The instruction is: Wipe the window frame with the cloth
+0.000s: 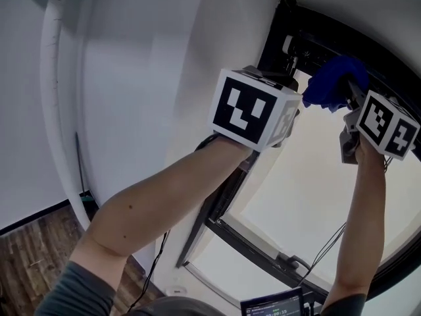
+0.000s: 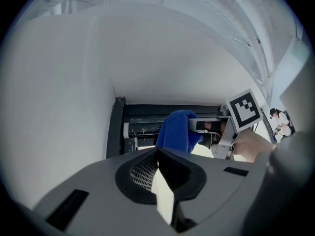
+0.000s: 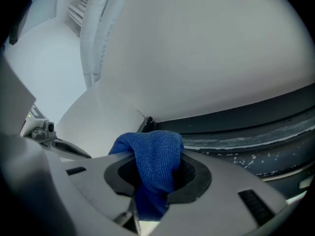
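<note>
Cloth (image 3: pixel 153 154) bunched in our right gripper's (image 3: pixel 150 186) closed jaws, up at the window frame's (image 3: pixel 246 132) top corner.
We hold it high to reach that speckled dark edge; our left gripper (image 2: pixel 158 154), jaws together and empty, hangs just beside.

Crumpled blue microfibre cloth (image 1: pixel 329 84) between right gripper (image 3: pixel 152 181) jaws, at black metal window frame (image 1: pixel 271 41), 1 o'clock; left gripper (image 2: pixel 158 156) just beside, at cloth's 9 o'clock.
</note>
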A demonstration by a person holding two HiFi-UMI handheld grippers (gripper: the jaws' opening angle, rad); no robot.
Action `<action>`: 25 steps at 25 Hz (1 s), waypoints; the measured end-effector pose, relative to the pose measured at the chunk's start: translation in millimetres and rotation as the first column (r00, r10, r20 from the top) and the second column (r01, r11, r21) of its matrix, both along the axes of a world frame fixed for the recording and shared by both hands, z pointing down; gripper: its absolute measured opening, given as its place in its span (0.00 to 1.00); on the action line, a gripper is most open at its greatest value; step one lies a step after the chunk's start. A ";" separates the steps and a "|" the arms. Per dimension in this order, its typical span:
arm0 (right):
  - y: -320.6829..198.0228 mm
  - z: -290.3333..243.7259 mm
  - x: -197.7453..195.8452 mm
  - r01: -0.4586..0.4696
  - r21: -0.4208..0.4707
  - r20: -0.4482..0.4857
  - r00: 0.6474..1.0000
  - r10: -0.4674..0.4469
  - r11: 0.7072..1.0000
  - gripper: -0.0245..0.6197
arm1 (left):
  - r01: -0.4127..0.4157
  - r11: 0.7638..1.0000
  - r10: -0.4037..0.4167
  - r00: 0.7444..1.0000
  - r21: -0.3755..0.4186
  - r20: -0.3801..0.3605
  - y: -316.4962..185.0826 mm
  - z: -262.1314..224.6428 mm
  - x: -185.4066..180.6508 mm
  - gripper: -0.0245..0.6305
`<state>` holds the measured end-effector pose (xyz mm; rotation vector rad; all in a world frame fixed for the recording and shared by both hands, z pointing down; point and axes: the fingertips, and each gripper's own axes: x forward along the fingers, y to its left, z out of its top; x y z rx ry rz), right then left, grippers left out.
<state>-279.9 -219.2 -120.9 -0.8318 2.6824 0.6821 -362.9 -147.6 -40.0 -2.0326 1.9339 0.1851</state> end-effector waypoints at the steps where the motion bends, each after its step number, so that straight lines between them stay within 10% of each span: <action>1: -0.4 0.5 -12.2 0.010 -0.002 0.003 1.000 -0.010 1.000 0.23 | 0.007 1.000 -0.007 1.000 -0.002 0.001 -0.6 3.2 -8.5 0.05; 25: 15.3 -12.8 -135.1 0.141 0.011 0.035 0.989 -0.141 0.990 0.23 | 0.101 0.994 -0.103 0.994 0.052 0.045 16.4 -3.1 -65.9 0.05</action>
